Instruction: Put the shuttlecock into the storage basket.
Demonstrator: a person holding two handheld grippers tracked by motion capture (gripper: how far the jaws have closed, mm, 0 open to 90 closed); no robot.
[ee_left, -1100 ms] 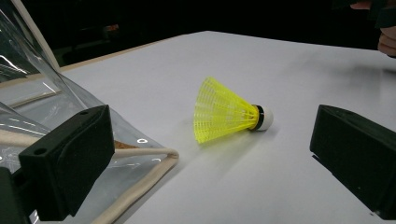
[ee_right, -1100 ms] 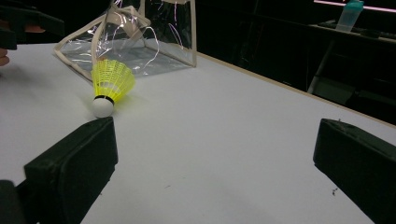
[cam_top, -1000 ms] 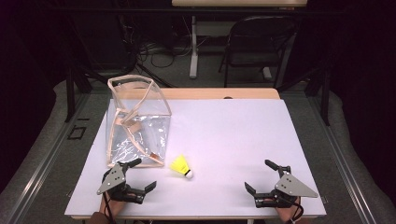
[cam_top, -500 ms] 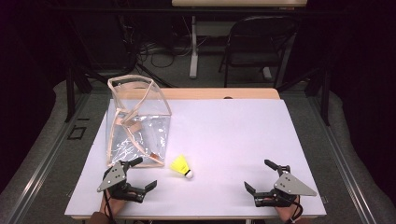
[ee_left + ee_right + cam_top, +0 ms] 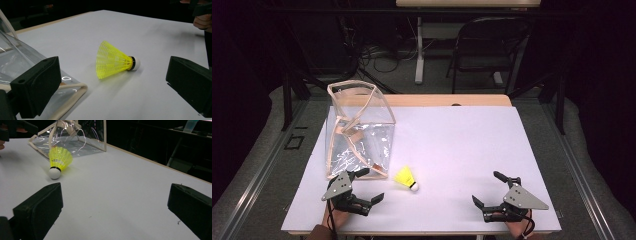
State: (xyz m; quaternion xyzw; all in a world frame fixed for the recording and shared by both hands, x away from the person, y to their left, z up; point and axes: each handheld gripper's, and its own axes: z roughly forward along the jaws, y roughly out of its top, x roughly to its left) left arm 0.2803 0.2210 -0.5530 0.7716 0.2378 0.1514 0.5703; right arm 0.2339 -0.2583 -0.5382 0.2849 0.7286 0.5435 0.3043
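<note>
Lying on its side on the white bench (image 5: 462, 135), the yellow shuttlecock (image 5: 406, 177) rests near the front edge, left of the middle, its white cork tip turned toward the front right and its skirt toward the back left. Just beside the skirt stands a clear plastic bag (image 5: 357, 132) with beige trim, occupying the left part of the bench; its front right corner comes close to the shuttlecock, and whether they touch cannot be told.

The left gripper (image 5: 364, 187) sits low at the front left corner area, near the bag's front edge, with its jaws wide apart and nothing between them. In the left gripper view the shuttlecock (image 5: 115, 60) lies ahead in the gap framed by the two black jaws, apart from both, with the bag's trimmed corner (image 5: 72, 87) by the left jaw.

The right gripper (image 5: 487, 192) rests near the front right corner, well apart from the shuttlecock, its jaws also spread wide and empty. From the right gripper view the shuttlecock (image 5: 58, 160) shows farther off with the bag (image 5: 75, 137) behind it.
</note>
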